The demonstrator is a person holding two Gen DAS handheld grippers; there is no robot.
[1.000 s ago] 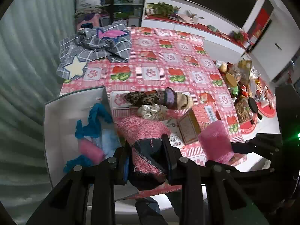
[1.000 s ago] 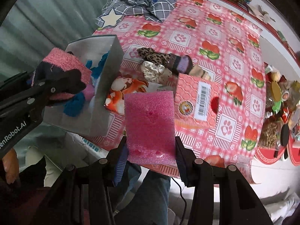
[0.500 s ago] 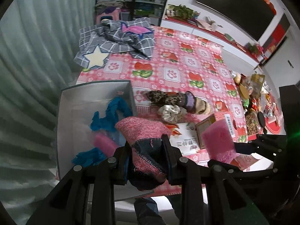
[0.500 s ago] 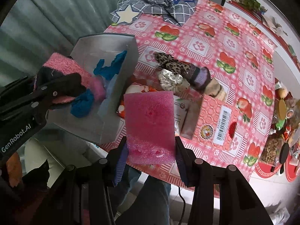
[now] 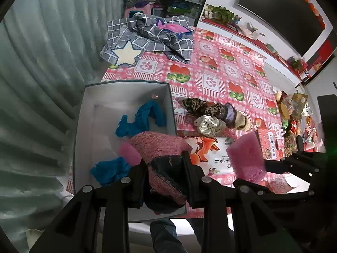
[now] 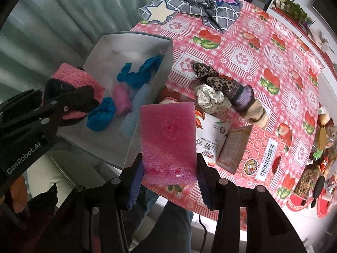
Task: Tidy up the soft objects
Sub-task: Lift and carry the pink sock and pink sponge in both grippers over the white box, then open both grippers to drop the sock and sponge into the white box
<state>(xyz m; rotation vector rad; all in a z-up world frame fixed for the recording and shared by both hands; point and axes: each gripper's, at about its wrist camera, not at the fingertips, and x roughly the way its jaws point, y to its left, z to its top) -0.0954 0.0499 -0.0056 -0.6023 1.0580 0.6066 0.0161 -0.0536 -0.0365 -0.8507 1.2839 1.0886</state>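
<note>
While carrying both loads toward grey box (image 5: 126, 88): left gripper (image 5: 166, 168) clamped on pink knit sock (image 5: 160, 147), held over box near wall at 6 o'clock; right gripper (image 6: 169, 168) clamped on pink sponge (image 6: 167, 130), just beside box at 3 o'clock, prob. for dropping in w/ blue cloth (image 5: 145, 118).

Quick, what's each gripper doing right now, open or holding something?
Left gripper: closed on the pink knitted sock.
Right gripper: closed on the pink sponge.

The left gripper (image 5: 165, 174) clamps a pink knitted sock (image 5: 160, 147) above the near right corner of a grey box (image 5: 88, 126) holding blue cloth (image 5: 139, 122), while the right gripper (image 5: 252, 175) grips a pink sponge (image 5: 245, 154) to the right.
</note>
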